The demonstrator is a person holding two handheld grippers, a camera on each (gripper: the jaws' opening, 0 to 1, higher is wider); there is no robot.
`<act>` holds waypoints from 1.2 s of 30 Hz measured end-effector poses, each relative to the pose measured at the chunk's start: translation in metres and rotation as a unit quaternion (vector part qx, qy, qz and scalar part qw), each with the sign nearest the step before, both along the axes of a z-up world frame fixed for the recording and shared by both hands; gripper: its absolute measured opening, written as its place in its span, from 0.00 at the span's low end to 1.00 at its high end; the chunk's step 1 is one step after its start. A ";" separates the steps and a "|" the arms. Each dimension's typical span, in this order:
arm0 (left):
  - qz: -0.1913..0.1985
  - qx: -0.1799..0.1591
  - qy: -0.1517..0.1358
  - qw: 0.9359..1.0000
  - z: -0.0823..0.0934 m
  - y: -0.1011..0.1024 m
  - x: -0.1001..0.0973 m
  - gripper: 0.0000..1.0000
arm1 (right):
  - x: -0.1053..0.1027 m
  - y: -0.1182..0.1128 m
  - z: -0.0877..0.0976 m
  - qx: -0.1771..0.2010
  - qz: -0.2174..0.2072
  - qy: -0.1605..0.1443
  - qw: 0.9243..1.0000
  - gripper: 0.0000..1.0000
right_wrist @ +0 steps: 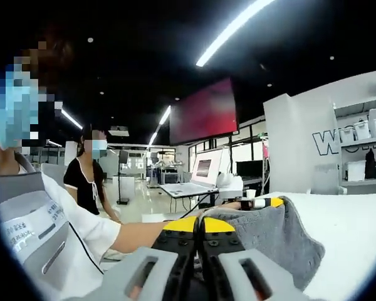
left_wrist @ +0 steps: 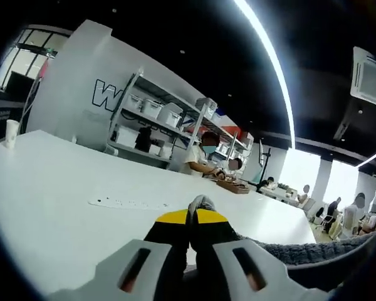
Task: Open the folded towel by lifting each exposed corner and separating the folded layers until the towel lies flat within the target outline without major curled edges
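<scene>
Here both tongs, left (left_wrist: 196,210) and right (right_wrist: 199,221), pinch the grey towel (right_wrist: 272,235) stretched between them.

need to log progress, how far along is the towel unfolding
Done: both grippers have a hold; the left gripper is shut on a corner of the grey towel, and the right gripper is shut on the towel edge. In hand: the cloth is lifted and draped. Left: spreading it flat on the white table.
</scene>
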State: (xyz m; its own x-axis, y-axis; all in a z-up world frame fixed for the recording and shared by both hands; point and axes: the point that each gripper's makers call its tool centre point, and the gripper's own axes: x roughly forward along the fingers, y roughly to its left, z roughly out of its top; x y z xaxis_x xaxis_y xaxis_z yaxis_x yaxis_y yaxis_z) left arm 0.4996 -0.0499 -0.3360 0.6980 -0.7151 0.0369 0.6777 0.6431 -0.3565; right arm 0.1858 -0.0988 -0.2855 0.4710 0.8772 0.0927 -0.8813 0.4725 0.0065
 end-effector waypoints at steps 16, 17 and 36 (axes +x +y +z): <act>0.007 0.007 -0.039 0.999 0.033 -0.036 -0.002 0.00 | 0.000 -0.035 0.023 0.026 -0.034 -0.018 0.999 0.00; 0.006 0.009 -0.040 0.999 0.034 -0.039 -0.002 0.00 | 0.000 -0.037 0.023 0.027 -0.035 -0.018 0.999 0.00; -0.021 0.027 -0.078 0.996 0.055 -0.097 -0.008 0.00 | -0.002 -0.095 0.039 0.071 -0.072 -0.020 0.995 0.00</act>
State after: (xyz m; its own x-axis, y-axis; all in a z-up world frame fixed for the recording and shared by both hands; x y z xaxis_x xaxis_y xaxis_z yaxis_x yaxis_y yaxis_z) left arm 0.4911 -0.1467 -0.2806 0.6569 -0.7468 0.1038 0.7483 0.6290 -0.2106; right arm 0.1833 -0.1934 -0.2468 0.5848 0.7771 0.2326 -0.8051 0.5911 0.0492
